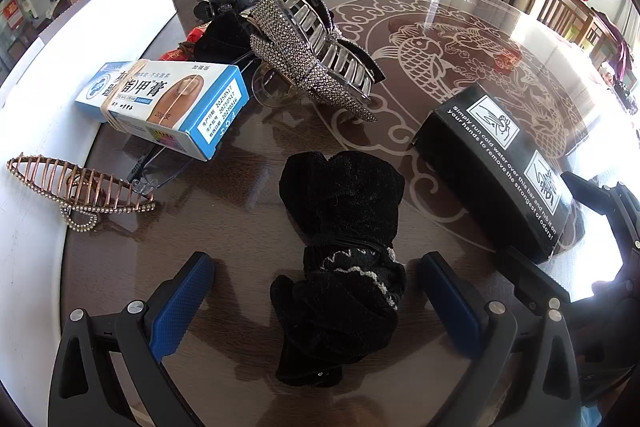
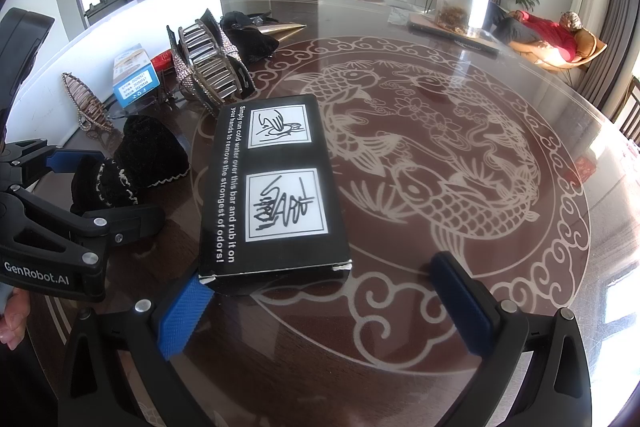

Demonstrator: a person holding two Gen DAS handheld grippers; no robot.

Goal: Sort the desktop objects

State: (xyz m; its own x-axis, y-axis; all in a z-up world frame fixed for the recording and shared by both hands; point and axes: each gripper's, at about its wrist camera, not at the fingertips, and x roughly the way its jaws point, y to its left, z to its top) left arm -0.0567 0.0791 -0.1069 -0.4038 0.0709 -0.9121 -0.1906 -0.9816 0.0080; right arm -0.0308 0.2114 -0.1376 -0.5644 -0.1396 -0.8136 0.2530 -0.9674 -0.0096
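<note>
The left gripper stands wide open astride the black velvet hair bow lying on the table, gripping nothing yet, so the pads should close squarely on the bow's banded middle. The right gripper is likewise spread and empty, its left pad just at the corner of the black box. Counted: one bow, one black box, one blue ointment box, one rhinestone claw clip, one copper clip; the dark heap behind may hide more.

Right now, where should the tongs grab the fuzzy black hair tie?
Pinch the narrow banded waist of the hair tie, coming from above. It lies flat between the open left tongs, and that cinched middle looks thinnest and firmest.
</note>
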